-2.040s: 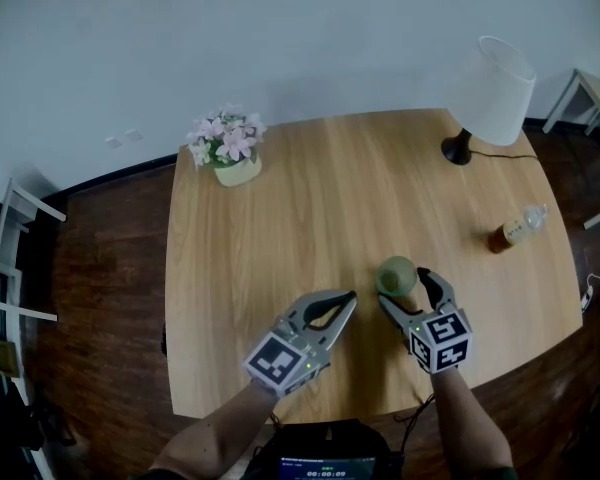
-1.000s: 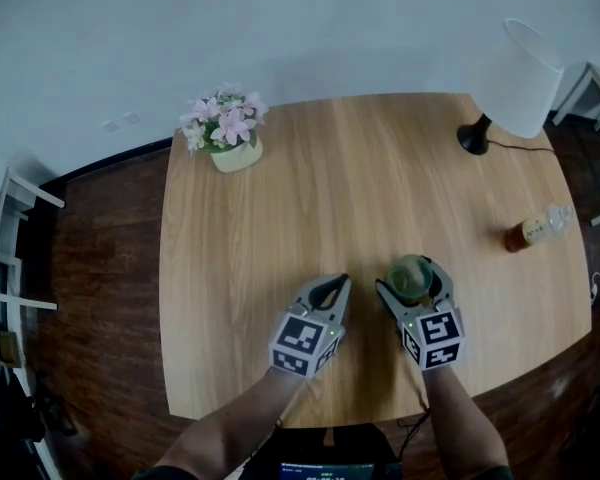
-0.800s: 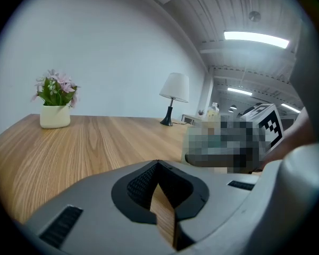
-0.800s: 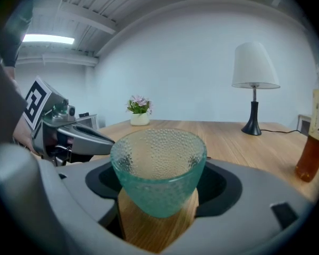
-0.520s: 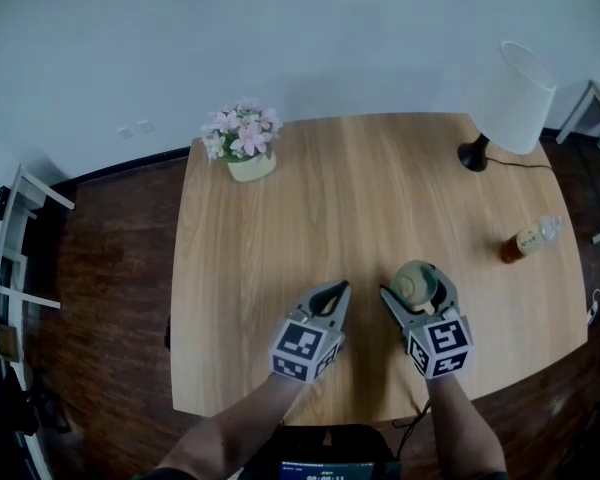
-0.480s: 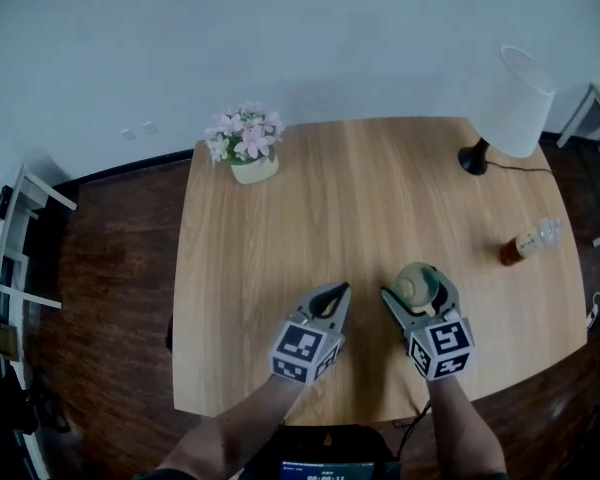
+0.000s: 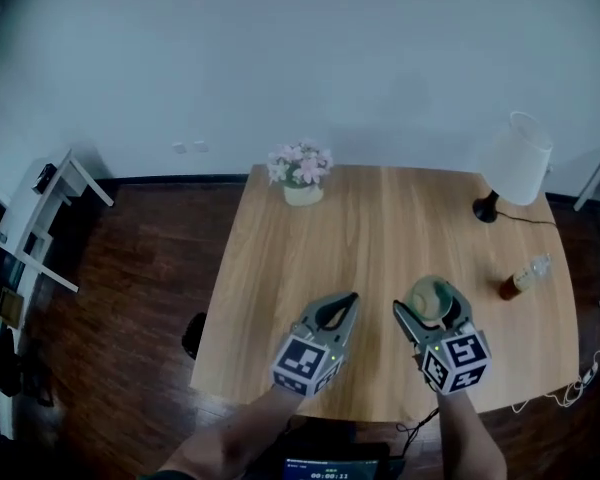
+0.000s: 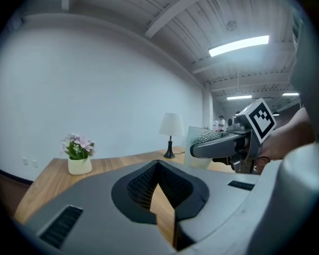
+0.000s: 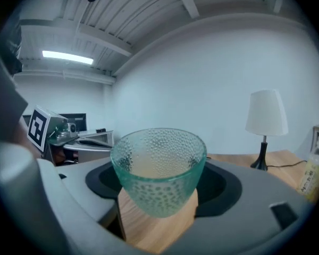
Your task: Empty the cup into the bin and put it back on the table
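- Right now the pale green dimpled glass cup (image 9: pixel 158 169) sits in your right gripper (image 7: pixel 431 295), over the 5 o'clock part of the light wooden table (image 7: pixel 380 218). The jaws stand wide and press on its wall from both sides, at about mid-height.
- Your left gripper (image 7: pixel 346 302), just beside it toward 9 o'clock, has its fingertips pressed together with nothing between them.
- Treat the cup as stiff and brittle. Glass will not give under the pads, so squeezing harder likely buys you no safety, and a knock on a bin rim could chip it.
- It looks small, so it is probably light enough for one gripper. Something pale seems to lie inside, but what it is cannot be told.
- The dimples should give your pads some bite, yet glass is slick, so expect it to creep if the grip slackens.
- Mind the taper: the cup is wider at the rim than at the base. Upright, that shape wedges it down into the jaws. Tipped mouth-down, the same taper would let it slide out.
- Hold across the wall as you do now, and tip no further than the contents need.
- No bin is surely in view. A dark round thing (image 7: pixel 193 335) on the floor off the table's 8 o'clock edge may be one, though you cannot tell.
- For the return, the white-shaded lamp (image 7: pixel 515 158) at 2 o'clock, the clear bottle (image 7: pixel 520 278) at 4 o'clock and the pot of pink flowers (image 7: pixel 301 173) at 12 o'clock all stand well apart from where the cup is.
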`<state>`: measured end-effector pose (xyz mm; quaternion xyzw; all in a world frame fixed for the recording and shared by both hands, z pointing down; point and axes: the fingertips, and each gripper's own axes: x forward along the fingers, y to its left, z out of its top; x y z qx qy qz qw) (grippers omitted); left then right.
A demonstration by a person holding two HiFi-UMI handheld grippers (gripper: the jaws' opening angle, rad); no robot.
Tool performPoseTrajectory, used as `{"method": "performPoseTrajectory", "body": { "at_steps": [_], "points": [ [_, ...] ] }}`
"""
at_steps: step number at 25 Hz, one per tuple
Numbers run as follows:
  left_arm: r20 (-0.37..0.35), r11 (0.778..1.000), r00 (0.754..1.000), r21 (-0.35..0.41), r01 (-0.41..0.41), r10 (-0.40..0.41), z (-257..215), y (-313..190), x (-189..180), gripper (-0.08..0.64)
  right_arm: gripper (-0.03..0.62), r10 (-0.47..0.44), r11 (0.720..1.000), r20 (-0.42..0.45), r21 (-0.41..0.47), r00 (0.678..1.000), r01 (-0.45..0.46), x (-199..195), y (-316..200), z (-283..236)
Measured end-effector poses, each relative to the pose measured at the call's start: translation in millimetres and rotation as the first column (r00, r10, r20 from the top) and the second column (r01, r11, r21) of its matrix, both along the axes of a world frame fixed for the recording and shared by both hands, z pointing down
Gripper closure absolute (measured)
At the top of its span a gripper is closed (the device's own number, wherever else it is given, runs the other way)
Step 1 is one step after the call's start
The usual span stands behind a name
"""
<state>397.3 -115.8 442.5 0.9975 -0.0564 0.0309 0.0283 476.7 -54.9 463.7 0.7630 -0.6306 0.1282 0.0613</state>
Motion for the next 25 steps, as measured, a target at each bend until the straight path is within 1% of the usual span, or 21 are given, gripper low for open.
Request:
{"method": "performPoseTrajectory", "body": {
  "at_steps": [2, 4, 5, 7, 9, 11, 15, 17, 19, 21, 25],
  "points": [
    [-0.051, 0.999, 0.999, 0.041, -0.002, 0.004, -18, 6, -15, 0.568, 0.202, -0.036, 0.999, -0.02, 0.026, 0.999, 0.036, -13, 1, -20],
    [-0.111, 0.993, 0.993, 0.113, -0.015, 0.027, -41, 14, -33, 0.568, 0.202, -0.081, 0.995, -0.044, 0.05, 0.996, 0.083, -29, 0, -39],
    [-0.128, 0.987, 0.991, 0.16, -0.026, 0.047, -52, 19, -42, 0.568, 0.202, -0.105, 0.992, -0.057, 0.059, 0.993, 0.108, -38, -1, -48],
    [-0.142, 0.965, 0.986, 0.259, -0.044, 0.083, -71, 31, -61, 0.568, 0.202, -0.148, 0.985, -0.083, 0.074, 0.985, 0.154, -56, 0, -63],
    [-0.176, 0.947, 0.981, 0.319, -0.025, 0.085, -90, 37, -79, 0.568, 0.202, -0.183, 0.977, -0.105, 0.088, 0.978, 0.192, -72, -1, -77],
    [-0.225, 0.941, 0.972, 0.339, 0.016, 0.065, -108, 37, -97, 0.568, 0.202, -0.219, 0.969, -0.118, 0.094, 0.969, 0.23, -89, -2, -86],
    [-0.252, 0.927, 0.967, 0.37, 0.066, 0.032, -129, 38, -131, 0.568, 0.202, -0.275, 0.952, -0.148, 0.094, 0.95, 0.291, -117, -5, -103],
    [-0.312, 0.925, 0.95, 0.364, 0.112, 0.008, -146, 33, -154, 0.568, 0.202, -0.292, 0.945, -0.172, 0.098, 0.941, 0.311, -130, -9, -115],
    [-0.364, 0.913, 0.931, 0.369, 0.172, -0.028, -159, 24, -178, 0.568, 0.202, -0.305, 0.939, -0.189, 0.105, 0.933, 0.328, -146, -16, -125],
    [-0.384, 0.9, 0.922, 0.379, 0.214, -0.057, -165, 15, -198, 0.568, 0.202, -0.314, 0.934, -0.199, 0.11, 0.928, 0.34, -160, -25, -132],
    [-0.43, 0.884, 0.901, 0.394, 0.253, -0.066, -181, 0, -244, 0.568, 0.202, -0.338, 0.923, -0.228, 0.108, 0.913, 0.369, -199, -49, -146]
  ]
}}
